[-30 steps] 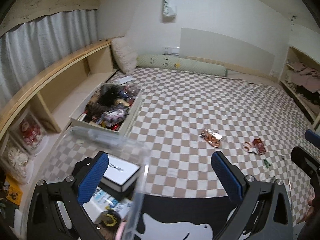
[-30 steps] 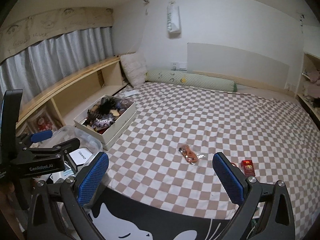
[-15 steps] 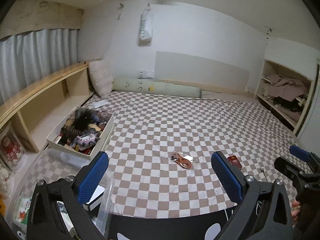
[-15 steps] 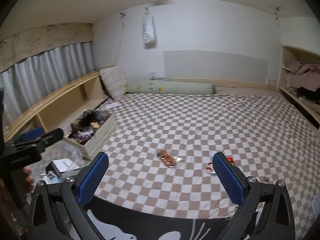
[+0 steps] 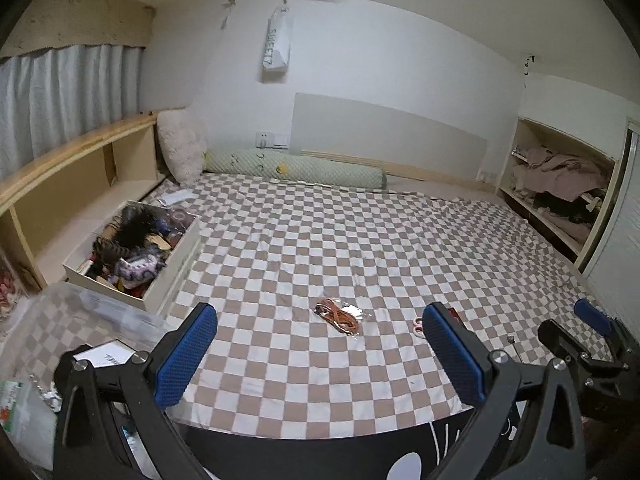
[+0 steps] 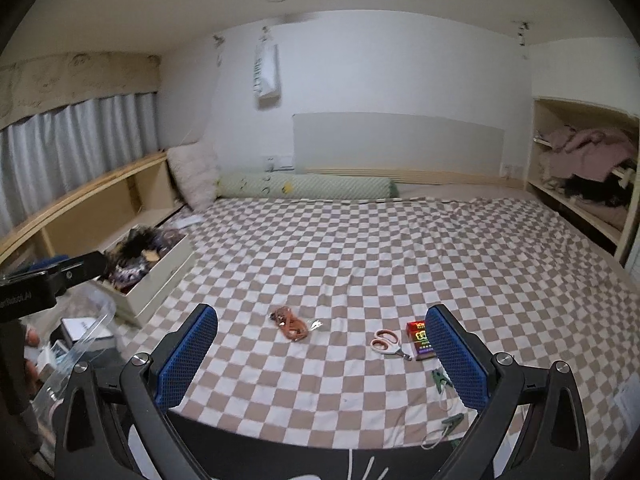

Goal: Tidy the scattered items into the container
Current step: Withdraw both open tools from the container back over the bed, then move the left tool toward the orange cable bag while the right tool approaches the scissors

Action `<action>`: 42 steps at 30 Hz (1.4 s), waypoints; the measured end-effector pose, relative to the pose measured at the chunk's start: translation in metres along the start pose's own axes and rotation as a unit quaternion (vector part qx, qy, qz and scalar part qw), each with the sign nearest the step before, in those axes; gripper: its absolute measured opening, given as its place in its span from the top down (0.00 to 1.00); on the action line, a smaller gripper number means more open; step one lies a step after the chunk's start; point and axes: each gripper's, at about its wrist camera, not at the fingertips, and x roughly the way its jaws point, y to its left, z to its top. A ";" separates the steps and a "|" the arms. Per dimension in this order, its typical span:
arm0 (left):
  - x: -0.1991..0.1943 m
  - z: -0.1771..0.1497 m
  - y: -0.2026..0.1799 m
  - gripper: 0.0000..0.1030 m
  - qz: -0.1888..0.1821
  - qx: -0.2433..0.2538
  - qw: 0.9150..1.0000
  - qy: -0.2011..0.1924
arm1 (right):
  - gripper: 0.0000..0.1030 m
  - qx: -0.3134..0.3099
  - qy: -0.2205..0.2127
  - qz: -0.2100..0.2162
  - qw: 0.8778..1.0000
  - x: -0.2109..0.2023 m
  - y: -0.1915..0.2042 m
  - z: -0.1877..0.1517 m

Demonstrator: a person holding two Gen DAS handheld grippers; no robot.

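Observation:
A clear plastic container sits at the bed's front left and holds a white box; it also shows in the right wrist view. On the checked bedspread lie an orange cord in a clear bag, pink-handled scissors, a red and dark small box and green clips with a cord. My left gripper is open and empty above the bed's front edge. My right gripper is open and empty, with the scissors and box just inside its right finger.
A white box full of dark odds and ends stands left of the bed by a wooden shelf. A green bolster and a pillow lie at the back wall. Shelves with clothes stand on the right.
Both grippers have risen and tilted up, so more of the wall and ceiling shows. The left gripper has moved off the clear container toward the bed's middle. Both stayed open.

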 end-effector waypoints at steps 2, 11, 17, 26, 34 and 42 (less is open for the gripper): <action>0.009 -0.004 -0.001 0.00 0.001 -0.010 1.000 0.003 | 0.00 0.015 0.002 -0.008 1.000 0.007 -0.007 -0.006; 0.061 -0.025 -0.008 0.00 -0.002 -0.024 0.999 0.048 | 0.00 0.028 0.028 -0.027 0.999 0.041 -0.035 -0.024; 0.091 -0.036 -0.015 0.00 0.007 -0.008 0.997 0.075 | 0.00 0.000 0.038 -0.049 0.998 0.060 -0.036 -0.042; 0.142 -0.051 -0.017 0.00 0.025 -0.019 0.992 0.123 | 0.00 0.095 0.092 -0.055 0.990 0.101 -0.062 -0.067; 0.190 -0.058 -0.021 0.00 0.034 -0.034 0.987 0.157 | 0.00 0.106 0.166 -0.049 0.979 0.141 -0.075 -0.077; 0.241 -0.071 -0.036 0.00 0.032 0.001 0.978 0.205 | 0.00 0.102 0.215 -0.074 0.968 0.176 -0.088 -0.084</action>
